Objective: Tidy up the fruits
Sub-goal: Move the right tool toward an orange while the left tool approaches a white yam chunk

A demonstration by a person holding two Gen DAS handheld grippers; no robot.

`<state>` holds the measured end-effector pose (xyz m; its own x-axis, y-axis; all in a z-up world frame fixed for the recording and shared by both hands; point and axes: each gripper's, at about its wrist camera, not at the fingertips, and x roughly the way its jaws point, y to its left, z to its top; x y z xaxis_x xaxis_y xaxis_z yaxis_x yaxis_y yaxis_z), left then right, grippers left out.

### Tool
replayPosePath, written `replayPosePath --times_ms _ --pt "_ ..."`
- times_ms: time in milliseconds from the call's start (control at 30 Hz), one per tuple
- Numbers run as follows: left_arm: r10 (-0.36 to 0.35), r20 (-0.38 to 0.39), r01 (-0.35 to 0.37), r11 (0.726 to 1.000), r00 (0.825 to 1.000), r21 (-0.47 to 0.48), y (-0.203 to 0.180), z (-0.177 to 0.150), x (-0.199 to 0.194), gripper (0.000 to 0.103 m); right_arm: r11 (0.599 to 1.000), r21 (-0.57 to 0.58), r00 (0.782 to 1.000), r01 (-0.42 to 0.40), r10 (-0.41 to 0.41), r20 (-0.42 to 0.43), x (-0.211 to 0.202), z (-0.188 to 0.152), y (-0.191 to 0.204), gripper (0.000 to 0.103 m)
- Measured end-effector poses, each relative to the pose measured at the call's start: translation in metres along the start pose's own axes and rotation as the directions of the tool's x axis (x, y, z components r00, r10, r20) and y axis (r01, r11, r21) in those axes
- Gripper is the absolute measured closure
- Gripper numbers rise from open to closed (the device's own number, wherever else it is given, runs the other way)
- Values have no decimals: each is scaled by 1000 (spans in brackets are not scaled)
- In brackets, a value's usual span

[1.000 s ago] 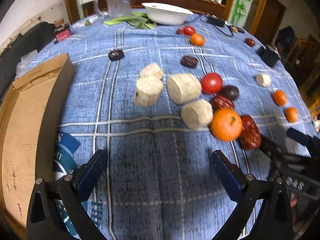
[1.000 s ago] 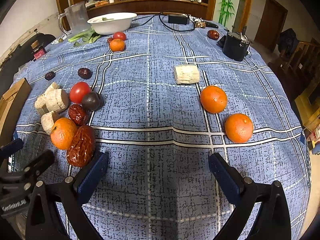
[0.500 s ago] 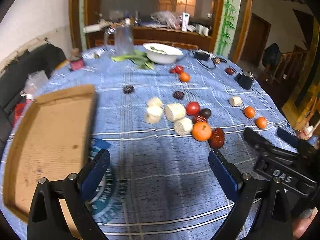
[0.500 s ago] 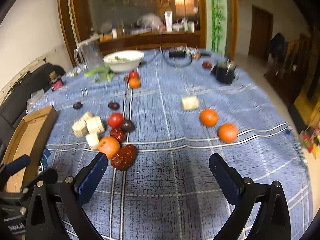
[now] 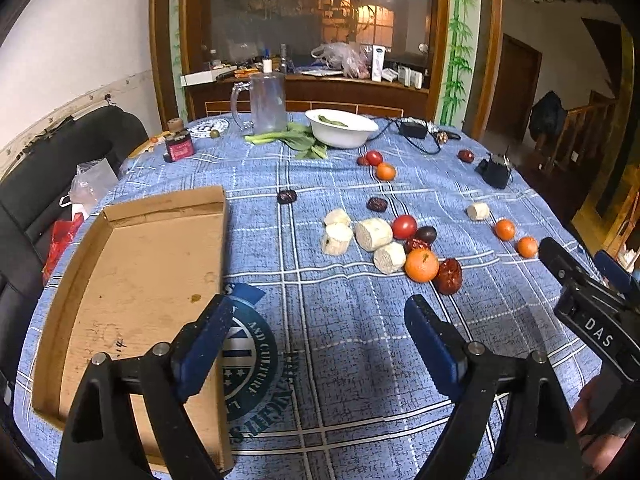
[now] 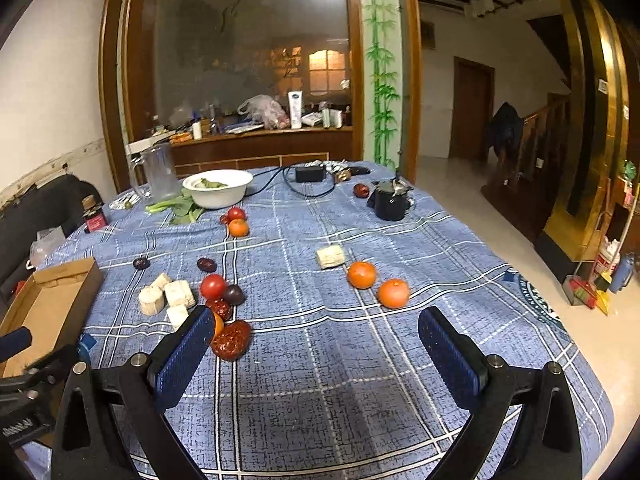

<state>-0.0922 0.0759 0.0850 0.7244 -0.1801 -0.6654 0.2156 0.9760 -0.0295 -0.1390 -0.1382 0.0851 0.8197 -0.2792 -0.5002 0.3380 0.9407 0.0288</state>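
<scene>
Fruit lies scattered on the blue checked tablecloth (image 5: 340, 360). An orange (image 5: 421, 266), a wrinkled red date (image 5: 449, 276), a tomato (image 5: 404, 227) and pale cut chunks (image 5: 374, 234) cluster mid-table. Two more oranges (image 6: 362, 275) and a pale chunk (image 6: 330, 256) lie further right. An empty cardboard tray (image 5: 140, 280) sits at the left. My left gripper (image 5: 316, 320) hovers above the cloth beside the tray, its jaws closing with nothing between them. My right gripper (image 6: 316, 320) stands open and empty above the near cloth, its left finger covering part of the orange.
At the table's far side stand a white bowl (image 5: 341, 128), a clear jug (image 5: 266, 102), leafy greens (image 5: 292, 140), a charger with cable (image 5: 412, 130) and a small black pot (image 6: 390, 202). A dark sofa (image 5: 60, 168) lies left; open floor drops off right.
Both grippers have risen and pulled back from the table, so the fruit looks smaller and the tray and room show. The left jaws have narrowed.
</scene>
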Motion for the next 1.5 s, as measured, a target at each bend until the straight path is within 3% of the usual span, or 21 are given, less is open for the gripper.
replayPosePath --times_ms 267,667,1133,1500 --pt "-12 40 13 1000 999 -19 7 1 -9 16 1000 -20 996 22 -20 88 -17 0 10 1" --pt "-12 48 12 1000 999 1 8 0 -10 16 994 -4 993 -112 112 -49 1 -8 22 1" --pt "-16 0 16 1000 1000 6 4 -1 7 16 989 -34 983 -141 136 -120 19 -15 32 1" --pt "-34 -47 34 999 998 -8 6 -1 22 16 989 18 975 -148 149 -162 33 -14 7 1"
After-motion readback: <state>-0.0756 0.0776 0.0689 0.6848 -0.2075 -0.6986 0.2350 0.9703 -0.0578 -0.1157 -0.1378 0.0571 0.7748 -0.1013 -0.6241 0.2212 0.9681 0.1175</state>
